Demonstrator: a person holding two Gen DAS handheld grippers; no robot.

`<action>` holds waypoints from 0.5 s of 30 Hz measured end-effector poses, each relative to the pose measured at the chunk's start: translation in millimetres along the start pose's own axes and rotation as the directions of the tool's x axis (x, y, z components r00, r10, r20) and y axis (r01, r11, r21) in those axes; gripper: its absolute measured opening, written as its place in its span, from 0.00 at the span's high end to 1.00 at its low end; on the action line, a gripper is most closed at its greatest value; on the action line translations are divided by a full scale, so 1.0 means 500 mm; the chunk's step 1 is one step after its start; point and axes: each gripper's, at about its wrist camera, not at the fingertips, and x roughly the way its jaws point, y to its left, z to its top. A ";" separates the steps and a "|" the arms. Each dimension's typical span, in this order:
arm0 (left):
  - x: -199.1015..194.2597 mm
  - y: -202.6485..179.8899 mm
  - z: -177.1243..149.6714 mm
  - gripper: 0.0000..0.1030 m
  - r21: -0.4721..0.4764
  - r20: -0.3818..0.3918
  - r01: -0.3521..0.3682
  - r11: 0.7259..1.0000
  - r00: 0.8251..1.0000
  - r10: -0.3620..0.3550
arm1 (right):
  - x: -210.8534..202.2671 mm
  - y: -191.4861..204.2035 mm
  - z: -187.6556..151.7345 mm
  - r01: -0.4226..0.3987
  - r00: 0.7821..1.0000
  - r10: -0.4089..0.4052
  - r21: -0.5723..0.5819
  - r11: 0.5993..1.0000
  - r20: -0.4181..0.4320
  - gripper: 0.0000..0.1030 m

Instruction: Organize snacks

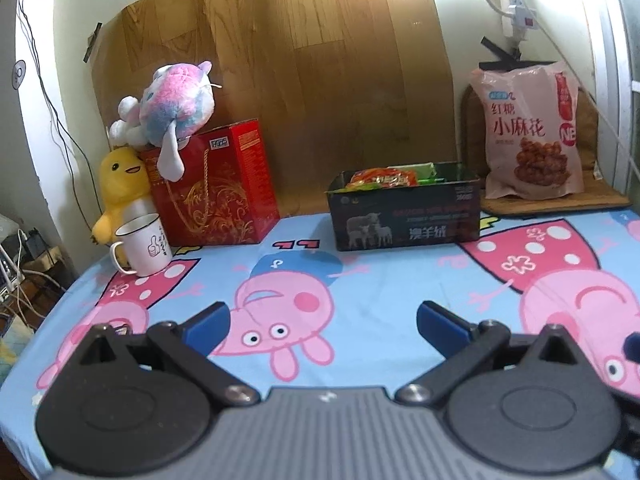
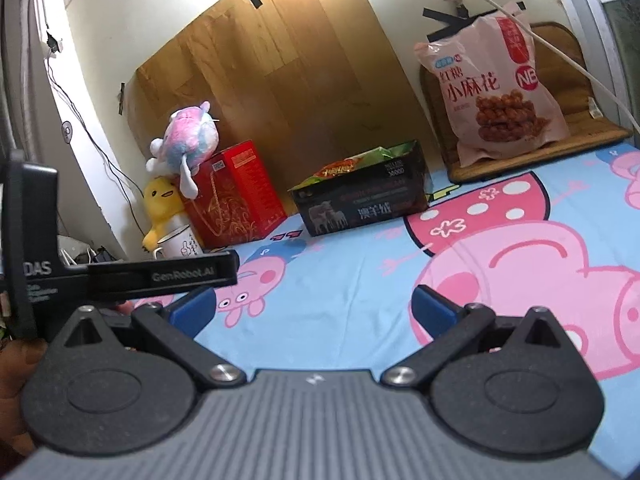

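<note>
- Where the cartoon-pig printed blue cloth (image 1: 360, 300) meets the wood-grain back panel (image 1: 280, 60), an open dark cardboard box with a sheep picture on its front (image 1: 404, 220) sits on the table, and colourful snack packets in red, orange and green (image 1: 390, 178) fill it to the rim.
- A large pink snack bag with a picture of fried dough twists (image 1: 532, 132) stands upright to the right of the box, apart from it, leaning back against the brown woven mat (image 1: 592, 196) whose lower part it rests on.
- To the left of the box, well apart from it, stands a red gift box with gold scrollwork and a cord handle (image 1: 216, 188).
- A pink-and-blue plush toy (image 1: 176, 100) lies on top of the red box, and a yellow plush duck (image 1: 120, 188) leans against its left side.
- A white enamel mug with a thumbs-up drawing (image 1: 142, 244) stands in front of the duck, near the table's left edge.
- The left tool (image 1: 322, 324) hovers over the cloth with its blue-padded fingers (image 1: 208, 326) spread wide and nothing between them.
- The right tool (image 2: 314, 308) is likewise spread wide and empty, its blue pads (image 2: 434, 308) over the pig print; the body of the left tool shows at the left of its view.
</note>
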 end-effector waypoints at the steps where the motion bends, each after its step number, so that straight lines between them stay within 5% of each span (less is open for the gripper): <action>1: 0.004 0.001 -0.002 0.00 0.000 -0.004 -0.005 1.000 1.000 0.005 | 0.000 0.001 -0.001 0.000 1.000 0.000 -0.002 1.000 0.001 0.00; 8: 0.025 0.020 -0.007 0.00 -0.001 -0.006 -0.050 0.999 0.999 0.050 | 0.011 0.006 -0.004 -0.010 1.000 0.010 -0.017 1.000 -0.001 0.00; 15: 0.031 0.020 -0.019 0.00 0.078 0.062 -0.183 0.980 0.982 0.179 | 0.029 0.006 -0.015 -0.015 1.000 0.015 -0.027 1.000 -0.017 0.00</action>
